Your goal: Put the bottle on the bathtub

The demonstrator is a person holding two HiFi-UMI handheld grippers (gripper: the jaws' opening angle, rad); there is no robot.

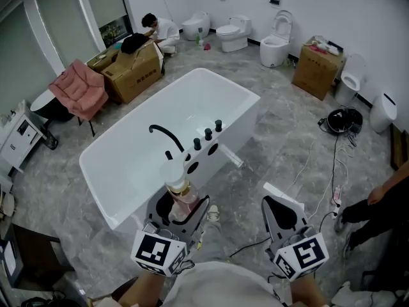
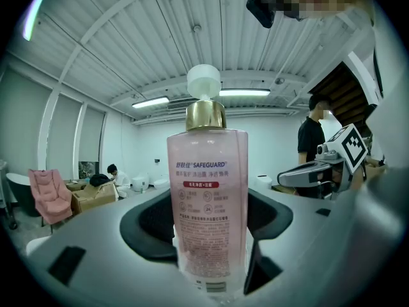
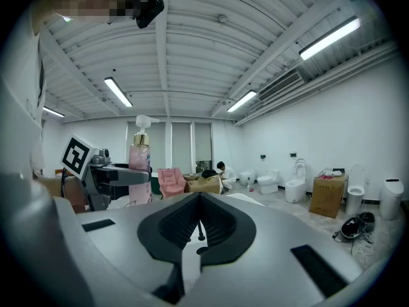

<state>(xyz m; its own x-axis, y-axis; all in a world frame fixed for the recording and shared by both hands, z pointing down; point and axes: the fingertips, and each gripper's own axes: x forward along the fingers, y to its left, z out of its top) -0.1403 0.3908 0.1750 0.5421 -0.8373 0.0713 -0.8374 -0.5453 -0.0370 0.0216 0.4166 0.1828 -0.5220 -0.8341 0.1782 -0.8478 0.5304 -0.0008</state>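
A pink clear bottle (image 1: 183,200) with a gold collar and a white pump head stands upright between the jaws of my left gripper (image 1: 183,204), which is shut on it. In the left gripper view the bottle (image 2: 206,197) fills the middle, and the left gripper (image 2: 206,232) clamps its lower body. The bottle hangs just in front of the near corner of the white bathtub (image 1: 233,87), close to the black faucet (image 1: 167,136). My right gripper (image 1: 282,200) is off to the right over the floor, shut and empty. From the right gripper (image 3: 199,197) the bottle (image 3: 139,151) shows at the left.
Black knobs (image 1: 208,134) line the tub's near rim. A pink chair (image 1: 80,88) and a cardboard box (image 1: 131,69) stand beyond the tub on the left, where a person (image 1: 160,29) crouches. Toilets (image 1: 276,40) line the back wall. Cables (image 1: 332,171) and a person's arm (image 1: 383,200) are at the right.
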